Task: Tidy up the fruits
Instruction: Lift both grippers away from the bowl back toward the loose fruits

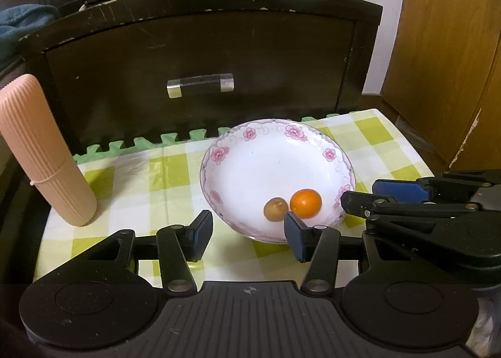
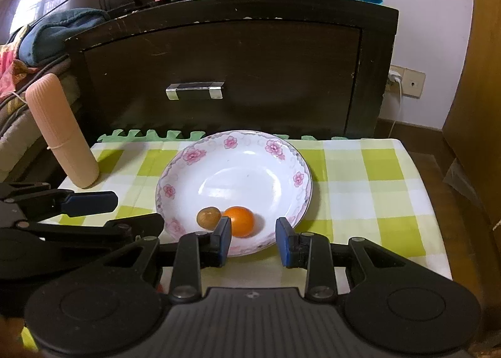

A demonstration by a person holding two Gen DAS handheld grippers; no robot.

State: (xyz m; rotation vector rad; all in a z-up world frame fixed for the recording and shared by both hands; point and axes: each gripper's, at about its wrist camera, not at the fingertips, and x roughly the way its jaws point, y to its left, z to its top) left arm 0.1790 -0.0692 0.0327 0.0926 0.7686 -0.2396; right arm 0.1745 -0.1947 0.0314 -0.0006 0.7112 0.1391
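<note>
Fruits (image 2: 242,220) near plate (image 2: 300,201) front rim.

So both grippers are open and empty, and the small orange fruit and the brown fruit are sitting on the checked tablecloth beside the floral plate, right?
Not quite. The small orange fruit and the brown fruit lie inside the white floral plate, near its front rim, not on the green-and-white checked tablecloth. The right wrist view shows it. The left gripper and right gripper are indeed open and empty.
</note>
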